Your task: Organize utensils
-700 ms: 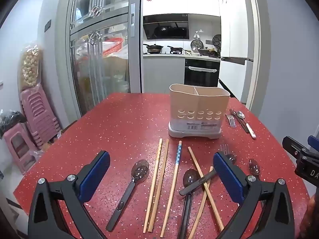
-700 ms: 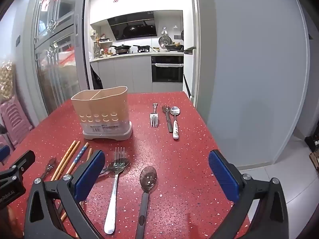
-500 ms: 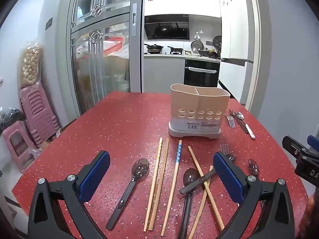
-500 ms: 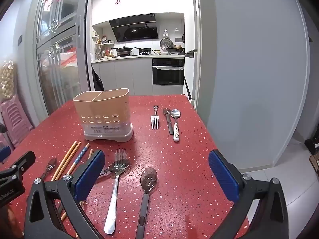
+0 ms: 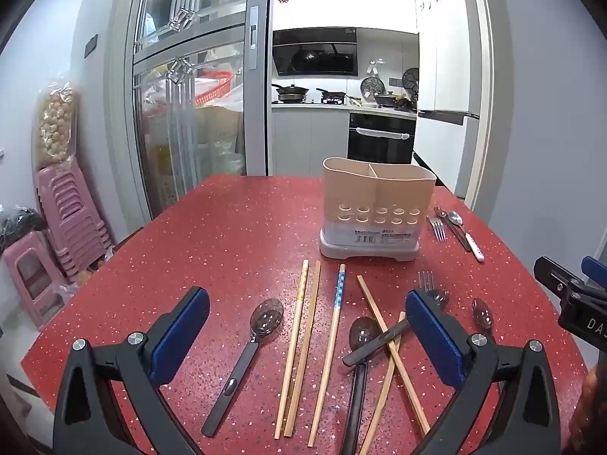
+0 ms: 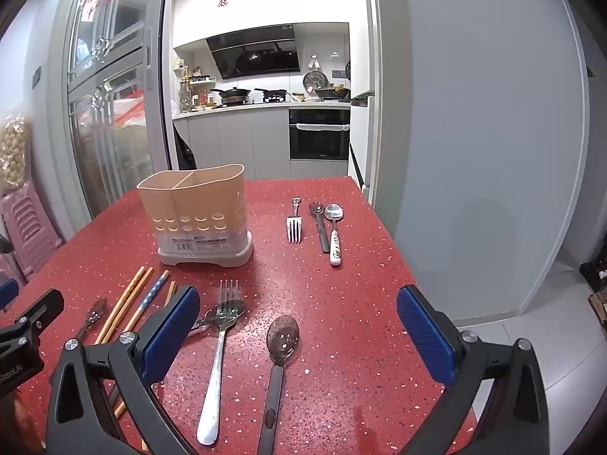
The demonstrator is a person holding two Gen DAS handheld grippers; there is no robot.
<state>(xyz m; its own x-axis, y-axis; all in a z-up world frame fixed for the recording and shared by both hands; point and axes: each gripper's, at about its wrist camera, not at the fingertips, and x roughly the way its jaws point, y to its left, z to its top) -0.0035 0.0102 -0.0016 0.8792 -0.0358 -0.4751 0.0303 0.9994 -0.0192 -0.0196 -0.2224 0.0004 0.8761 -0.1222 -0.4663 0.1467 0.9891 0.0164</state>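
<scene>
Sorting seems not yet begun: left gripper (image 5: 307,322) and right gripper (image 6: 297,320) hang wide open and empty over chopsticks (image 5: 299,345), spoons (image 6: 282,335) and forks (image 6: 227,295) lying before the empty holder (image 5: 375,208), so next one must descend and grasp.

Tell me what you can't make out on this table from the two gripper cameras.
- Inside of the holder: both views look at its walls from low, so its contents stay hidden.
- Label on the holder's base: too small in both views.
- Near ends of the chopsticks and the black spoon: left wrist view, cut off at the bottom edge.
- Fork handle: left wrist view, behind the left gripper finger.
</scene>
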